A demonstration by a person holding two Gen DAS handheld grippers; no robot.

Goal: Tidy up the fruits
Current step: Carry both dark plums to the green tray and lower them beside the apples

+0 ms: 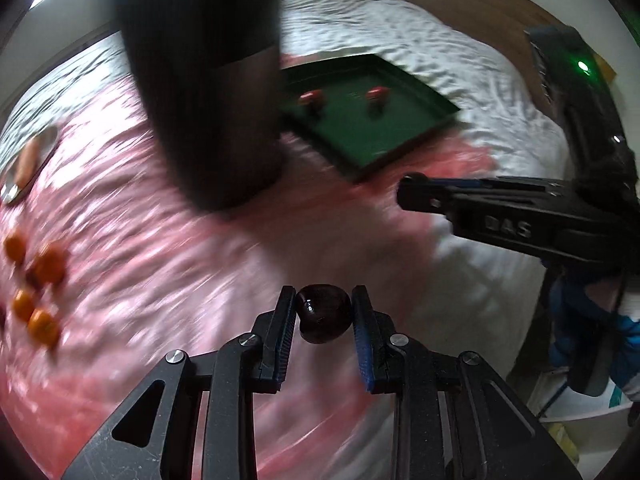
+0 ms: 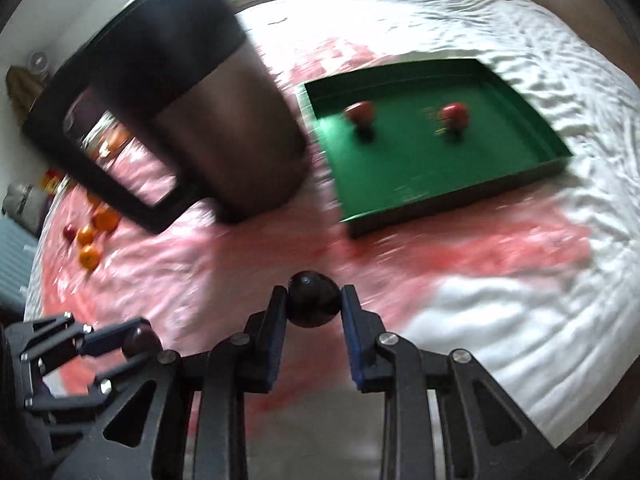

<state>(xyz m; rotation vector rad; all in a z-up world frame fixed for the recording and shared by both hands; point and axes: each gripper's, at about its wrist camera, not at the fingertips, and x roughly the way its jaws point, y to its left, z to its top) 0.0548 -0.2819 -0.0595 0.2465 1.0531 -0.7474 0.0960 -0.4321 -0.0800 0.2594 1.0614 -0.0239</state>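
My left gripper [image 1: 323, 295] is shut on a dark, glossy round fruit [image 1: 322, 316] above the pink cloth. My right gripper [image 2: 313, 293] is shut on a second dark fruit [image 2: 313, 302]. In the right wrist view the left gripper [image 2: 138, 342] shows at the lower left with its dark fruit [image 2: 138, 338]. The right gripper [image 1: 412, 194] reaches in from the right in the left wrist view. Ahead lies a green tray [image 2: 400, 176] [image 1: 380, 140] holding two red fruits [image 2: 360, 112] [image 2: 454, 114]. Both grippers are short of the tray.
A tall black jug with a handle [image 2: 200, 100] [image 1: 208, 80] stands left of the tray. Several oranges [image 2: 105, 219] [image 1: 48, 266] and a small red fruit [image 2: 69, 233] lie on the pink cloth [image 2: 240, 248] at the left. White bedding [image 2: 500, 312] surrounds the tray.
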